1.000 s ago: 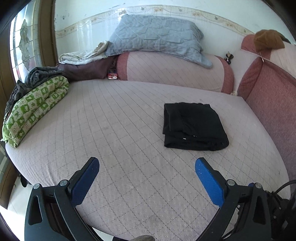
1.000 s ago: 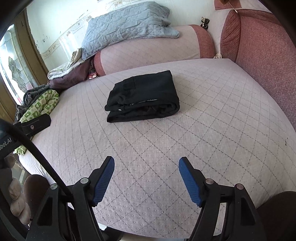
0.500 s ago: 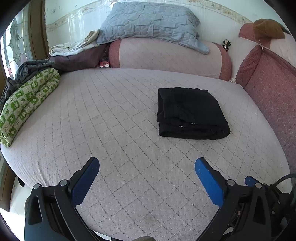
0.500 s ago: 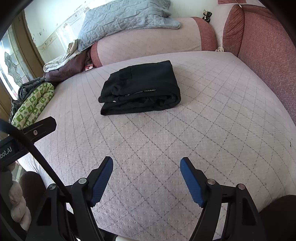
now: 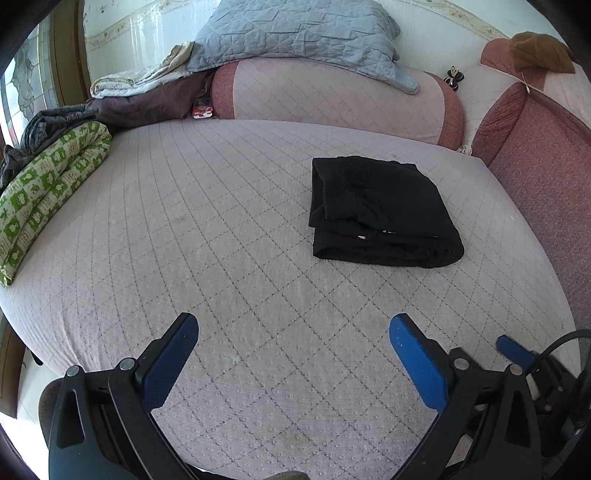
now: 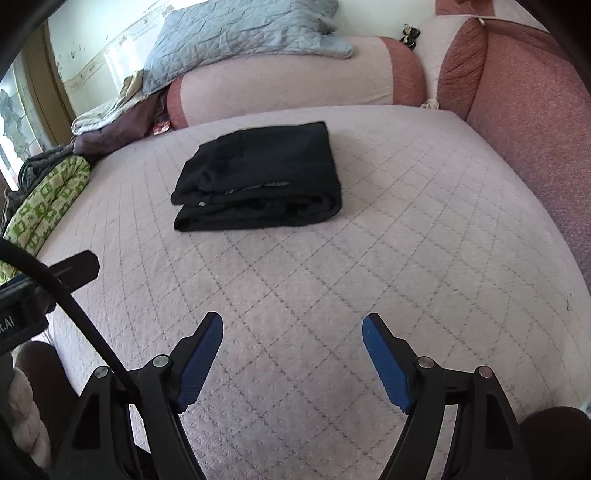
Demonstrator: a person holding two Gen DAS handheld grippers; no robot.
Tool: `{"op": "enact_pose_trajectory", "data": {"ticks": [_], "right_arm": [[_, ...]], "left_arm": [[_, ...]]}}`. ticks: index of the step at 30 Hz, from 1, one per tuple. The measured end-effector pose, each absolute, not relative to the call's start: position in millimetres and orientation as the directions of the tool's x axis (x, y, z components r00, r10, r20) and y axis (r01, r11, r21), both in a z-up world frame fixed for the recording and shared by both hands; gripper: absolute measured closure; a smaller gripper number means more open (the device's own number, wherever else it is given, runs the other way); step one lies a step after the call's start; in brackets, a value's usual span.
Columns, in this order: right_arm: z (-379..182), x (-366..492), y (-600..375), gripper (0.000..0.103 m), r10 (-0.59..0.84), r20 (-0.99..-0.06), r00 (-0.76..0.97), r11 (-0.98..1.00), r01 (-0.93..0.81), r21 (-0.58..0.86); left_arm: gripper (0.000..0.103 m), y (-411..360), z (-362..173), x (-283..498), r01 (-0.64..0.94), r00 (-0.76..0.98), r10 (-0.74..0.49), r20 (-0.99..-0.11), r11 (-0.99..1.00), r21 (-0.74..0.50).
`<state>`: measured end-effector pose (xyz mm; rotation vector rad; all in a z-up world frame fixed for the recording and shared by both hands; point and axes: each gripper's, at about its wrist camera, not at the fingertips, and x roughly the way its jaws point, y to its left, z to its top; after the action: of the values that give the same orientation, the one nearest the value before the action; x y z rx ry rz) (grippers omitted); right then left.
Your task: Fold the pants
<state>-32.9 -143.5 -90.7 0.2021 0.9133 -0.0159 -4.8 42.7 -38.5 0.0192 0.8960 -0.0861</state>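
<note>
So, biggest stuff first, down to the small bits:

Bed: a big mattress [image 5: 207,236] in a pinkish quilted cover with a diamond stitch, fills most of both views.
Side cushion: a reddish padded side [image 5: 546,173] runs along the bed's right edge.
Bolster: a long pink roll with red ends [image 5: 332,99] lies across the far end of the bed.
Pillow: a grey-blue quilted pillow [image 5: 295,33] lies on top of the bolster, leaning on the wall.
Green blanket: a rolled green-and-white patterned blanket [image 5: 48,192] sits along the left edge, with grey cloth bunched just behind it.
Pants: the black pants [image 5: 376,210] are folded into a neat thick rectangle, lying flat on the mattress right of centre in the left wrist view, well apart from both grippers. Nothing touching them.
Left gripper: the left gripper [image 5: 293,336] hangs over bare quilt at the near edge, blue pads spread wide, nothing between them.
Right gripper: the right gripper [image 6: 291,332] is the same deal, pads apart over bare quilt. Its jaws have just been opening a bit further, with nothing between them.
Brown thing: a brown cloth lump [image 5: 539,51] sits up on the far right corner.
Small stuff: a little red-and-white packet [image 5: 202,109] is tucked at the bolster's left end.
</note>
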Motion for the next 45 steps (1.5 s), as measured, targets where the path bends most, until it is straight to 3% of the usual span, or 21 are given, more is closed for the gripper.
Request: {"op": "enact_pose_trajectory", "data": {"ticks": [19,25,29,34,45], "right_arm": [[-106,-31,-134,0.019,0.098,-0.815,0.572,0.980,0.086,0.179],[-99,-17,-157,0.019,0.080,-0.804,0.589,0.976,0.119,0.185],[-90,6,-182,0.019,0.057,-0.786,0.615,0.969,0.156,0.193],[-91,44,-212,0.019,0.105,-0.762,0.639,0.945,0.173,0.276],[-130,96,-247,0.021,0.422,-0.634,0.648,0.767,0.119,0.631]], "left_arm": [[0.000,45,-57,3,0.082,0.566,-0.083,-0.820,0.996,-0.044],[0.000,64,-60,37,0.037,0.534,-0.179,-0.827,0.981,-0.189],[0.000,61,-60,67,0.053,0.514,-0.207,-0.832,0.976,-0.210],[0.000,47,-66,104,0.058,0.483,-0.231,-0.845,0.971,-0.232],[0.001,32,-103,149,0.014,0.390,-0.287,-0.875,0.952,-0.306]]}}
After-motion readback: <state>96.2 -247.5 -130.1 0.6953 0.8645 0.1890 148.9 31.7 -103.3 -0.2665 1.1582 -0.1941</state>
